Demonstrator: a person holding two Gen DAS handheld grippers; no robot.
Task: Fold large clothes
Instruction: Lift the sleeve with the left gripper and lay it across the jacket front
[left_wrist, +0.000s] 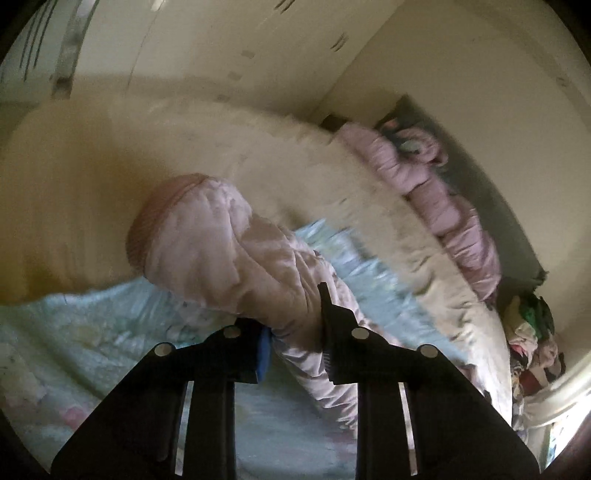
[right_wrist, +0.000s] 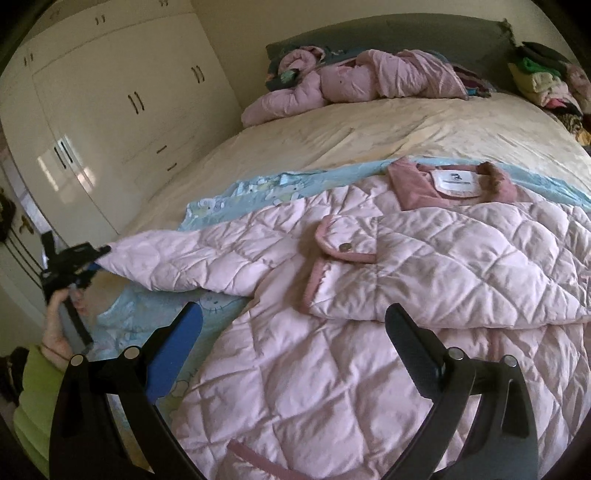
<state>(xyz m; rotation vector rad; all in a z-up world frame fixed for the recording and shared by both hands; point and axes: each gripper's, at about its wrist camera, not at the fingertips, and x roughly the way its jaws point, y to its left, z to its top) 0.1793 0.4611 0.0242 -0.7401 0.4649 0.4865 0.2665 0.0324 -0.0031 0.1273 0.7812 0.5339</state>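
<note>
Jacket: a large pale pink quilted jacket (right_wrist: 369, 332) lies spread on the bed, collar and white label toward the headboard, one front panel with a snap folded over the body.
Sleeve: the sleeve (left_wrist: 229, 243) on your left is lifted off the bed, its ribbed cuff hanging free beyond the grip.
Left claw: your left claw (left_wrist: 295, 339) is pressed together on that sleeve, pinching the padded fabric a little way behind the cuff; the right wrist view shows it (right_wrist: 79, 258) at the sleeve's end, held in your hand.
Right claw: your right claw (right_wrist: 291, 332) is spread wide over the jacket's body, with nothing between its fingers.
How it handles: judging by the puffed quilting, expect it to be light, soft and springy, with a smooth shell that may slide under a shallow pinch. It will likely bulge back open after a fold.
Where to hold: take seams, the pink trimmed hem or the cuff, where the layers are firmer; bite deep into the padding.
Bed: a cream cover (right_wrist: 369, 136) with a light blue printed sheet (right_wrist: 229, 195) under the jacket.
Beyond: another pink padded garment (right_wrist: 351, 81) is bunched by the headboard, well apart, and a heap of clothes (right_wrist: 546, 85) sits at the far corner.
Room: a cream wardrobe (right_wrist: 110, 110) stands beside the bed.
</note>
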